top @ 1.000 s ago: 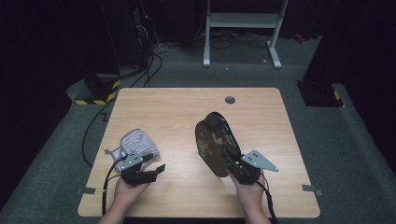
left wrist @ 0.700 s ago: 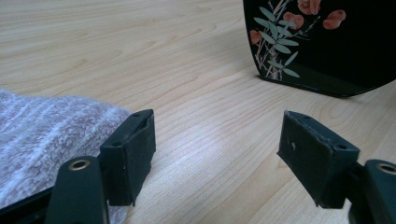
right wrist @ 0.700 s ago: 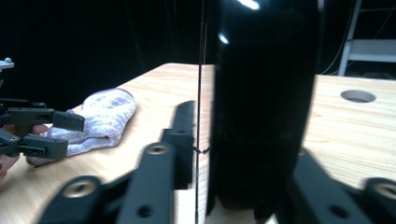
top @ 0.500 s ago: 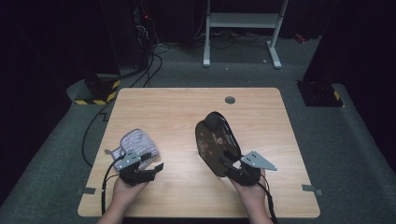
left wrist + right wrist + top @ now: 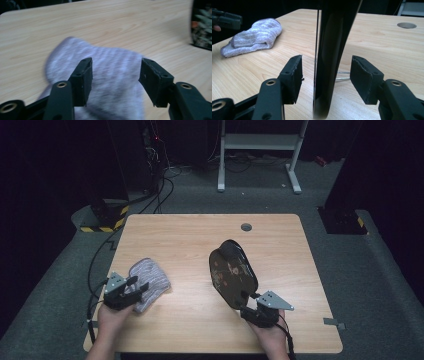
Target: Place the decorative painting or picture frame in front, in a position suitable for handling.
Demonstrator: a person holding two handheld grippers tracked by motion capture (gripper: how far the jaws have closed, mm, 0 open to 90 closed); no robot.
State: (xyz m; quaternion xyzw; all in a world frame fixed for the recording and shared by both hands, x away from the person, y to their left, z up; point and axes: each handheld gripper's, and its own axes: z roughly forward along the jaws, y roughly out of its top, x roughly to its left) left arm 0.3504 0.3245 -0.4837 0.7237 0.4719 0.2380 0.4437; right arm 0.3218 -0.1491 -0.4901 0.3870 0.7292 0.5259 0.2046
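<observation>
The table (image 5: 190,227) carries a cable hole (image 5: 246,226) at upper centre. The grey sock (image 5: 150,281) lies lower left under the left gripper (image 5: 139,285), whose jaws have been closing, half open astride it. The dark oval mirror (image 5: 232,272) stands on edge at centre, between the right gripper (image 5: 325,71) jaws, which have been opening, pads clear.

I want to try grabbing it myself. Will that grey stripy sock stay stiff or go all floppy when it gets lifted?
Probably floppy: the sock lies folded and slumped on the table, so it would likely droop. It looks soft and knitted, so likely light and unbreakable. It shouldn't roll. The left tool has been closing, its pads not yet pinching the sock.
</observation>
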